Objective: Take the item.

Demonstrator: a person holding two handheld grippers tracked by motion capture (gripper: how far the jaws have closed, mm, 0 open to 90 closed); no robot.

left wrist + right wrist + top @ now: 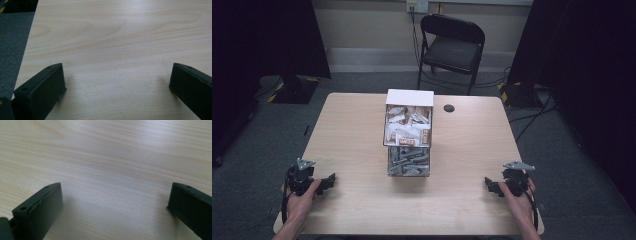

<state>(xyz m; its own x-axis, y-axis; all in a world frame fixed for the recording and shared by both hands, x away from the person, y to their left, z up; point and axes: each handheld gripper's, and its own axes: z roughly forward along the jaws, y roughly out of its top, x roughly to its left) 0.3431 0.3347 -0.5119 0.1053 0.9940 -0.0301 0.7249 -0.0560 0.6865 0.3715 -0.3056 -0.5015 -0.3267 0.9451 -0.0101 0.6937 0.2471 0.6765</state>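
Nothing looks started yet: my left gripper (pixel 328 182) and right gripper (pixel 490 186) rest at the near corners of the table (pixel 352 210), fingers (pixel 40 87) spread wide and empty. The clear box (pixel 408 134) of packets stands mid-table, well apart, untouched; everything remains.

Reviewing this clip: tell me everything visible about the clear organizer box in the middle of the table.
The clear organizer box stands on the light wood table, about midway between its left and right edges. It looks like transparent plastic, with a white panel at its far end. It has two sections: the farther one holds white and brown packets, the nearer one grey packets, loosely piled. Whether a lid covers it cannot be told. Nothing but the table touches it; both grippers sit apart from it, near the table's front edge.
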